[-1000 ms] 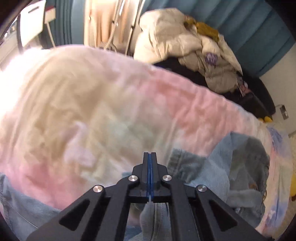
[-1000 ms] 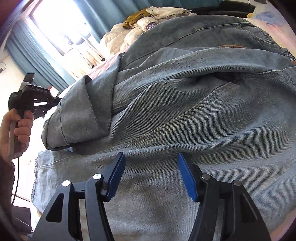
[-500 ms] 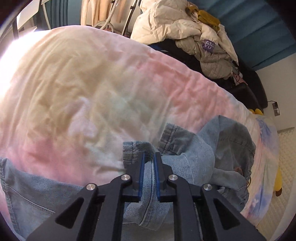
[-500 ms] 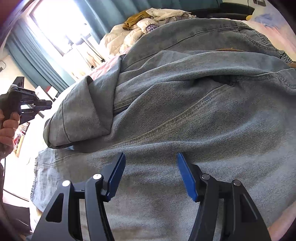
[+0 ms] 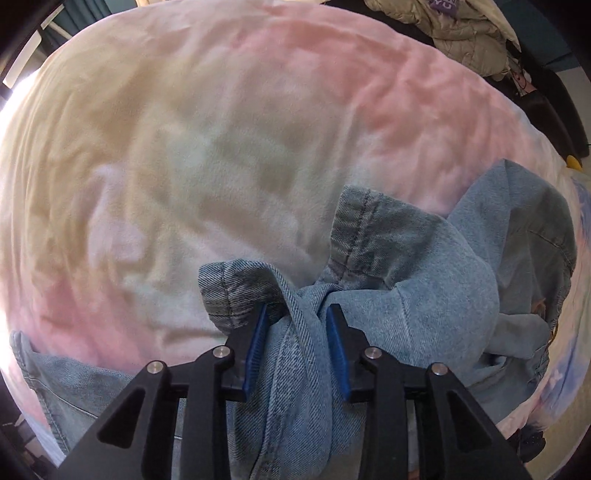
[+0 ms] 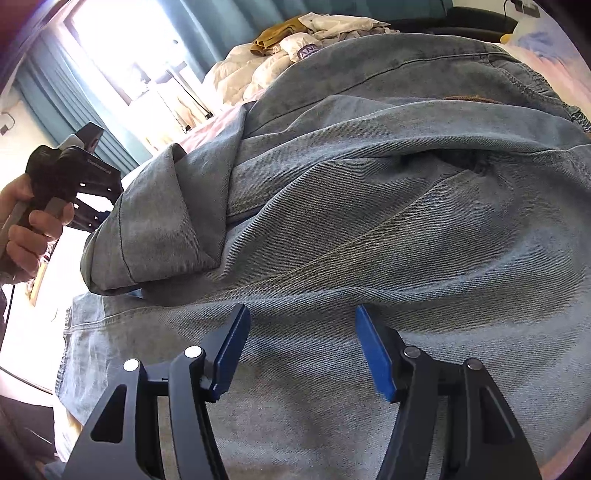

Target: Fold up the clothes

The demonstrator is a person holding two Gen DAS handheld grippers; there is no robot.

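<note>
A light blue denim jacket (image 6: 369,221) lies spread on a pastel pink and yellow bedcover (image 5: 221,147). In the left wrist view my left gripper (image 5: 297,325) points down at a bunched sleeve (image 5: 295,376) near its cuff (image 5: 229,291). Its jaws are opening, the sleeve runs up between the blue pads, and they do not clamp it. My right gripper (image 6: 301,332) hovers open low over the jacket's flat panel, nothing between its pads. In the right wrist view a folded sleeve (image 6: 159,229) lies at the left, and a hand (image 6: 29,229) holds the left gripper's handle behind it.
A heap of pale jackets and clothes (image 5: 461,33) lies past the bed's far side, also in the right wrist view as the clothes pile (image 6: 295,44). Teal curtains (image 6: 55,103) and a bright window stand behind. A yellow object (image 5: 574,161) sits at the bed's right edge.
My left gripper dropped toward the bed, tipped downward and went from shut to spread around the denim sleeve. The right gripper stayed put and open.
</note>
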